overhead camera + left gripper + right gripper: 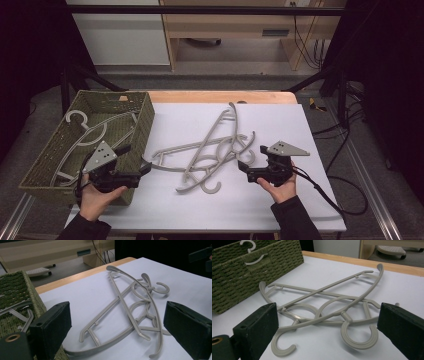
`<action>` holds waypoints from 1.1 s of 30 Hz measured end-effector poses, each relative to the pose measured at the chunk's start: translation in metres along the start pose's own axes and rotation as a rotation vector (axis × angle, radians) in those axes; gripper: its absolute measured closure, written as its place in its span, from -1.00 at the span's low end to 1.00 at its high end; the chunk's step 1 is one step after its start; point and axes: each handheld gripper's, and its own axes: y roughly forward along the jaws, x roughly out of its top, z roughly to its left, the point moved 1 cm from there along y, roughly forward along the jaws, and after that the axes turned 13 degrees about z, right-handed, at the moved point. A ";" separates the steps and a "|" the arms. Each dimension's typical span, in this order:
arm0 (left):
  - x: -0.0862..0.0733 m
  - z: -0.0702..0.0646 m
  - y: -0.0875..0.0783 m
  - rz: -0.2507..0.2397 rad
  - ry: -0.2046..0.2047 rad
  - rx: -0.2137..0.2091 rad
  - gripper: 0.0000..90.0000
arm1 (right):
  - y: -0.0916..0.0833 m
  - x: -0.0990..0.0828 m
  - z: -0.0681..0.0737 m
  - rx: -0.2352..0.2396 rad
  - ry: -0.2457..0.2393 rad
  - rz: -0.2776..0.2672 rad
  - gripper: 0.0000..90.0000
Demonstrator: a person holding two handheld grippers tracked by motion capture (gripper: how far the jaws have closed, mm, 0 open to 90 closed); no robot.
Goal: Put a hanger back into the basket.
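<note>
Several grey plastic hangers (207,141) lie tangled in a pile on the white tabletop, their hooks pointing different ways. A green woven basket (144,125) stands at the left and holds more grey hangers (85,127). My left gripper (136,159) is by the basket's front right corner, open and holding nothing, aimed at the pile (128,312). My right gripper (252,157) is just right of the pile, also open and holding nothing. Its view looks across the hangers (324,290) toward the basket (249,277). Neither gripper touches a hanger.
The white surface (280,125) lies on a wooden table whose edge (220,96) shows at the back. Black frame poles (320,77) rise at both back corners. A cable (325,195) trails from the right gripper over the right front of the table.
</note>
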 end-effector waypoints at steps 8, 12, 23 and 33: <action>-0.003 0.004 0.004 0.013 0.003 0.007 -0.86 | 0.030 0.003 0.013 0.014 -0.004 0.053 -0.90; -0.003 0.007 0.003 0.011 -0.008 0.017 -0.86 | 0.046 0.004 0.020 0.004 -0.009 0.084 -0.86; -0.004 0.011 0.001 0.014 -0.010 0.024 -0.86 | 0.085 -0.003 0.023 -0.030 0.059 0.157 -0.72; -0.005 0.015 -0.002 0.010 -0.024 0.032 -0.85 | 0.116 -0.012 0.033 -0.034 0.059 0.232 -0.53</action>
